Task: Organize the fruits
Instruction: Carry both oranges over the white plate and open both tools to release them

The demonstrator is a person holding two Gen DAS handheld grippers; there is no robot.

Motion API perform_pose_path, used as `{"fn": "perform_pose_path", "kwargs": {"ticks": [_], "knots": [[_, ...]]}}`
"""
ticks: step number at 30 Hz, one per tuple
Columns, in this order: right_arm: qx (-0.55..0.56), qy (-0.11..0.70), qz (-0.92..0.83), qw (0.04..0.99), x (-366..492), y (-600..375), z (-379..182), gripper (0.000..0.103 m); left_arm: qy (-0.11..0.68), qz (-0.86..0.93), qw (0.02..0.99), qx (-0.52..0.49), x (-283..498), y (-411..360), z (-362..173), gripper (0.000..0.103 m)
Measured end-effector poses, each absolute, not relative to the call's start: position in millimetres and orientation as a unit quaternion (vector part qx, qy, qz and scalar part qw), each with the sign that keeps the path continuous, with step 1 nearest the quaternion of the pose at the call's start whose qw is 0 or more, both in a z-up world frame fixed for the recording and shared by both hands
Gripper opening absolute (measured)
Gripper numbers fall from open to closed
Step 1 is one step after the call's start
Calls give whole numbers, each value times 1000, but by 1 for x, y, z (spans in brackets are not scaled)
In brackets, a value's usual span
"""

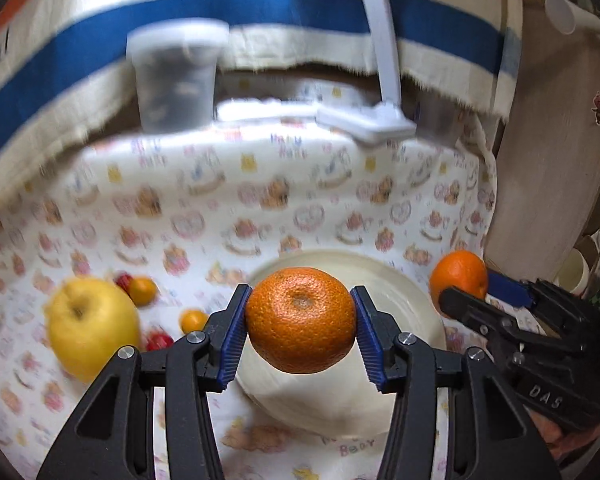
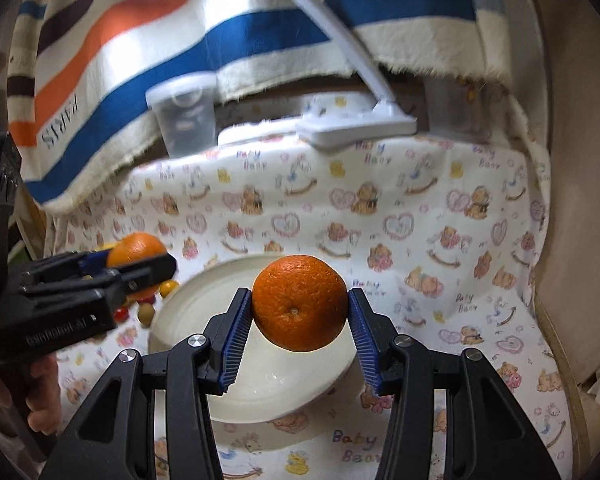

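Two round, dimpled orange tangerines are in the air above a shallow cream plate: the left tangerine is pinched between the blue ribbed pads of the left claw, the right tangerine likewise in the right claw. Both hover close together over the bear-print cloth on the surface. The claws could knock each other here, or a smooth rind could roll out and off the low plate. A yellow apple and small fruits wait nearby.
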State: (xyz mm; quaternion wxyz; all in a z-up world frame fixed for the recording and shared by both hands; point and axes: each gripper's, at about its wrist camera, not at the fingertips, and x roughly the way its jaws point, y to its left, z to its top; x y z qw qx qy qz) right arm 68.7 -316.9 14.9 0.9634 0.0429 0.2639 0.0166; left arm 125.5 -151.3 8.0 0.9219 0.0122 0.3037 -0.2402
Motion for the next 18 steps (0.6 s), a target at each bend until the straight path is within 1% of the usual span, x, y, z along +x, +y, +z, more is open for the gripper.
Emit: {"fn": "perform_pose_path", "kwargs": {"ticks": [1,3,6,12,18], "knots": [[46,271,23,961,71,-317,12,50,306,-242,921,8,124,-150,2,49],[58,284,35,956,76,-318,8,50,315,-238,918,33,124,-153,-5,49],[60,300,36,951,81,-317,2,50,305,-227,924,43,122,-153,-7,49],[57,317,19,946,87,-321,-8,50,341,-239,908,52,131,-154,-22,49],[59,333,19,941,93,-323,-17,50,350,-250,900,64,130,-159,-30,49]]}}
